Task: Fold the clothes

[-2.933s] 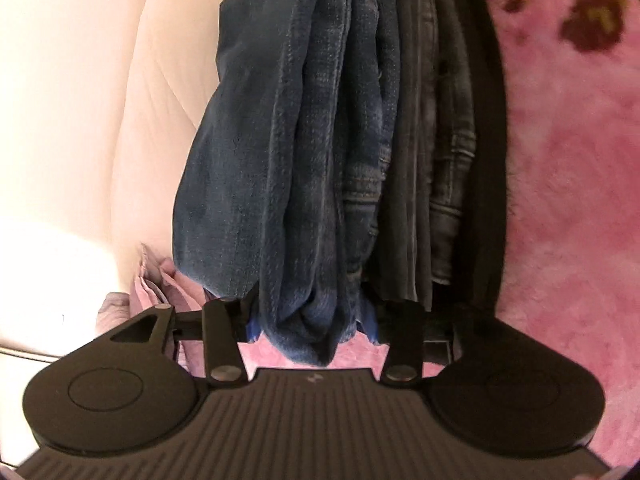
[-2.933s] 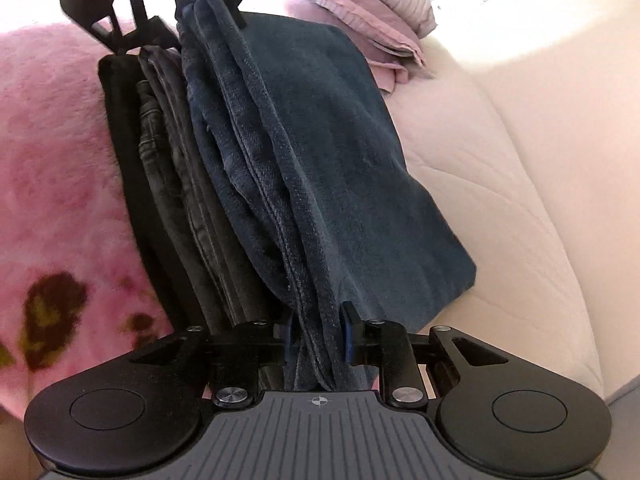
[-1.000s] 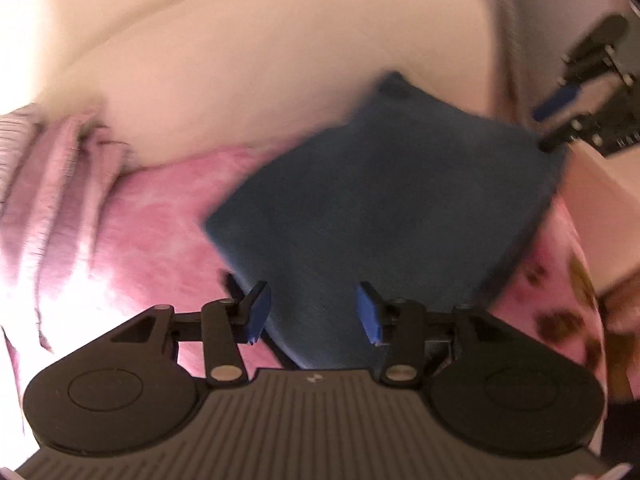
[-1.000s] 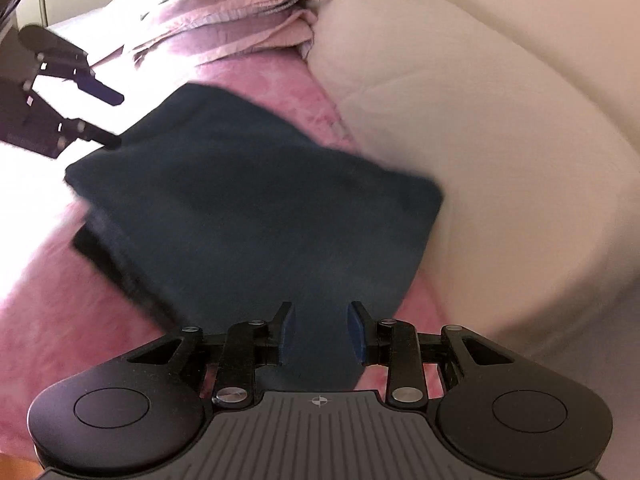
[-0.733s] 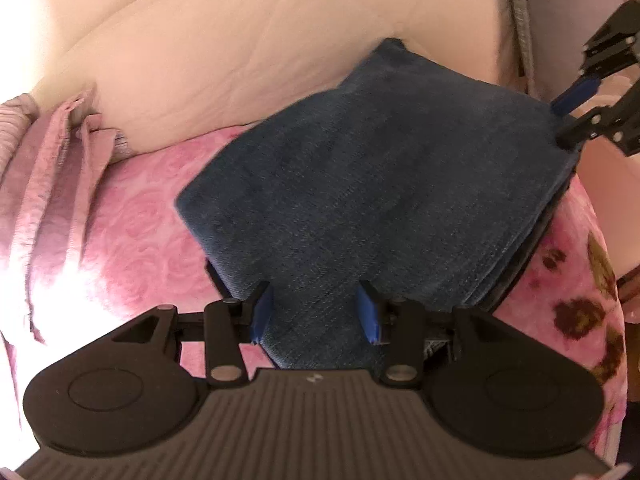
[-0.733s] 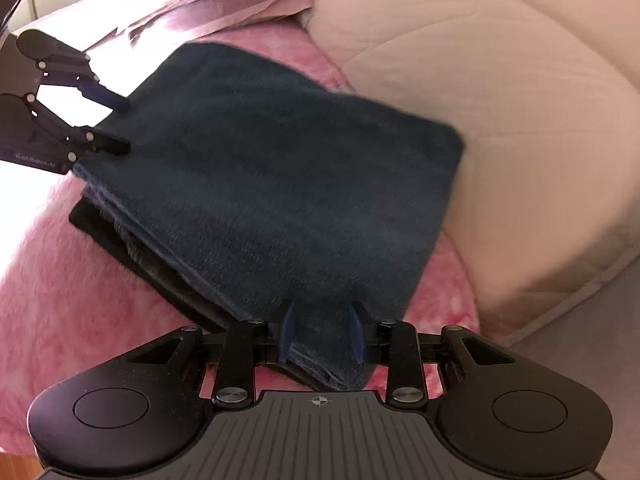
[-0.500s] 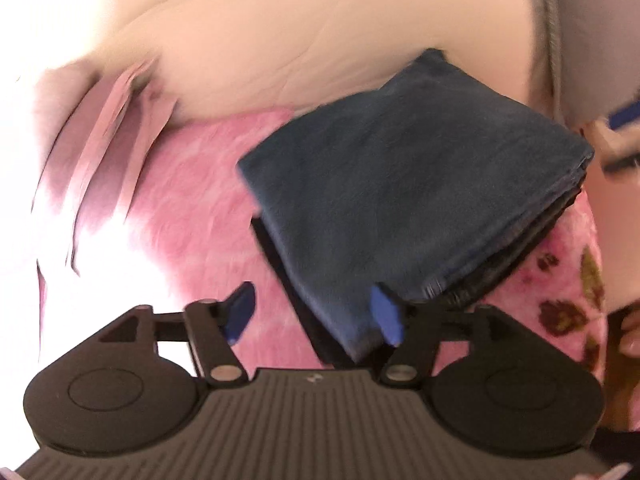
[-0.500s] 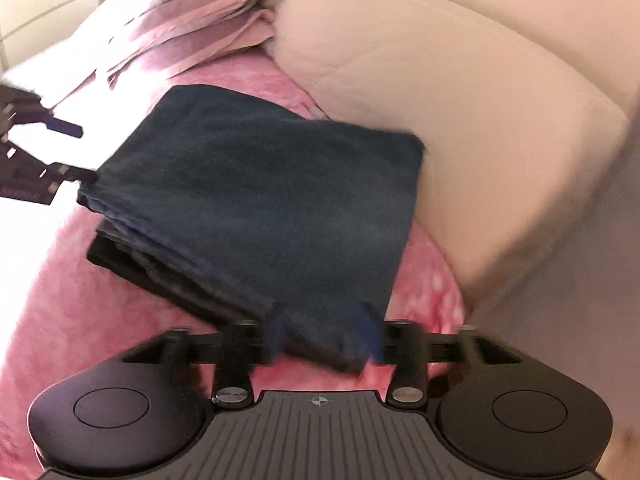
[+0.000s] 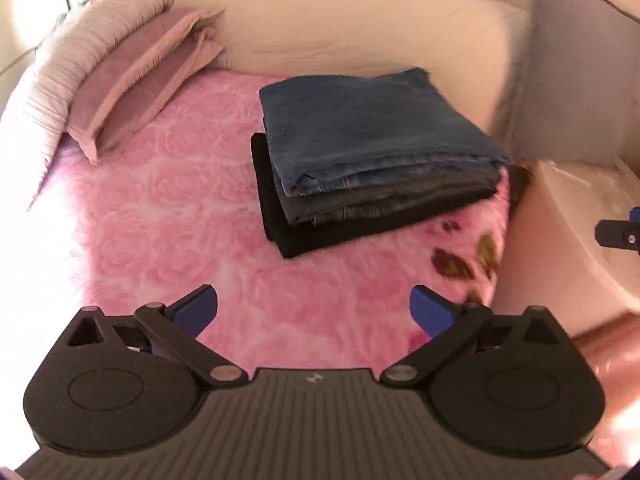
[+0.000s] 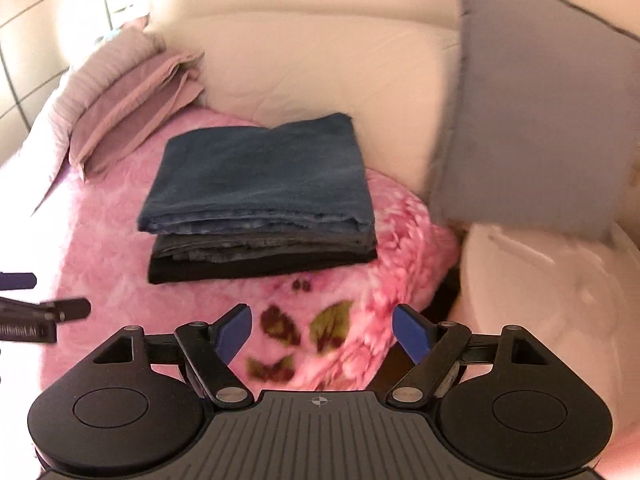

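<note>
The left gripper (image 9: 313, 309) has its blue-padded jaws spread wide and opening, with nothing between them but pink blanket (image 9: 168, 208) below. The right gripper (image 10: 322, 330) is likewise spread wide and opening, gripping nothing; under its gap lies the blanket's leaf-patterned edge.

In the right wrist view, the left gripper's dark fingers show at about 9 o'clock, and a strip of pale lettering on its body is too blurred to read. No other writing can be made out on the clothes or bedding.

Out from the left jaws, at roughly 12 to 1 o'clock, sits the stack of folded clothes (image 9: 372, 160) on the blanket, well apart from both grippers. Folded blue jeans (image 9: 368, 128) lie on top, a grey denim piece (image 9: 360, 204) is under them, and a black garment (image 9: 320, 236) is at the bottom. In the left wrist view the stack's long axis runs from about 10 o'clock to 4 o'clock, its layered fold edges facing the camera. In the right wrist view the stack (image 10: 260, 200) sits at about 11 to 12 o'clock with its long side lying nearly across the picture.

Beyond the stack is a cream cushion (image 9: 360, 24). Mauve pillows (image 9: 132, 68) lie at 10 o'clock, and a grey cushion (image 10: 540, 120) stands at 1 to 2 o'clock in the right wrist view.
</note>
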A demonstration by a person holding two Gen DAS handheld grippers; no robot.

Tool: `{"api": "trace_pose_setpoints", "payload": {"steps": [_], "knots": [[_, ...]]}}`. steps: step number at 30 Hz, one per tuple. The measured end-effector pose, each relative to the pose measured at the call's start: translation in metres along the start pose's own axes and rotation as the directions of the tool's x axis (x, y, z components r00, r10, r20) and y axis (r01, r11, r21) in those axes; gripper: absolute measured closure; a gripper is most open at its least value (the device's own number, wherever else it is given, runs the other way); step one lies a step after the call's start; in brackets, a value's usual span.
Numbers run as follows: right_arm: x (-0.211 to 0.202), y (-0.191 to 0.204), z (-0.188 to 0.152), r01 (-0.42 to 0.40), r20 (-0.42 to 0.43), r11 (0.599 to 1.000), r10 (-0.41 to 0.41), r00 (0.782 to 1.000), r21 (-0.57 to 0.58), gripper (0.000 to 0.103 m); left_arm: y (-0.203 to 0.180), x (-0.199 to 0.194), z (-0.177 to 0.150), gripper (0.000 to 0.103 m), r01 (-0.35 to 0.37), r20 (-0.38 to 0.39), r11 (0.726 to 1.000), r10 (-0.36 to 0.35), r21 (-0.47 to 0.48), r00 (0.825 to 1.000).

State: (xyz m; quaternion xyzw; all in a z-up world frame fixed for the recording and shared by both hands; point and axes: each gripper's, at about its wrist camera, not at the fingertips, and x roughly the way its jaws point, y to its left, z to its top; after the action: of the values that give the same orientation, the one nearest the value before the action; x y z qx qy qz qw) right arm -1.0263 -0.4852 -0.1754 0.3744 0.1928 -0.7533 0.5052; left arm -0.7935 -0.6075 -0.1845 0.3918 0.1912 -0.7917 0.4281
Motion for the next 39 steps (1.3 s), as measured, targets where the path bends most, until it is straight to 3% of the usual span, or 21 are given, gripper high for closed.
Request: {"api": "trace_pose_setpoints", "payload": {"steps": [7, 13, 23, 31, 39], "knots": [[-0.079, 0.041, -0.029, 0.028, 0.033, 0.996, -0.031, 0.999, 0.079, 0.022, -0.002, -0.091, -0.015, 0.002, 0.022, 0.090, 0.999, -0.024, 0.025, 0.996], [-0.133, 0.061, -0.033, 0.031, 0.059, 0.998, -0.035, 0.998, 0.061, 0.022, -0.015, -0.131, -0.013, 0.002, 0.044, 0.109, 0.997, -0.050, 0.060, 0.993], [-0.137, 0.063, -0.018, 0.048, 0.050, 0.998, -0.050, 0.997, 0.041, 0.022, -0.028, -0.129, -0.006, 0.003, 0.033, 0.078, 0.996, -0.040, 0.081, 0.996], [-0.129, 0.055, -0.005, 0.056, 0.033, 0.998, -0.057, 0.998, 0.020, 0.022, -0.032, -0.121, 0.003, 0.004, 0.038, 0.049, 0.998, -0.040, 0.040, 0.998], [-0.118, 0.055, 0.003, 0.048, 0.016, 0.999, -0.048, 0.999, -0.008, 0.022, -0.035, -0.116, 0.008, 0.004, 0.016, 0.062, 0.999, -0.018, 0.036, 0.998]]}}
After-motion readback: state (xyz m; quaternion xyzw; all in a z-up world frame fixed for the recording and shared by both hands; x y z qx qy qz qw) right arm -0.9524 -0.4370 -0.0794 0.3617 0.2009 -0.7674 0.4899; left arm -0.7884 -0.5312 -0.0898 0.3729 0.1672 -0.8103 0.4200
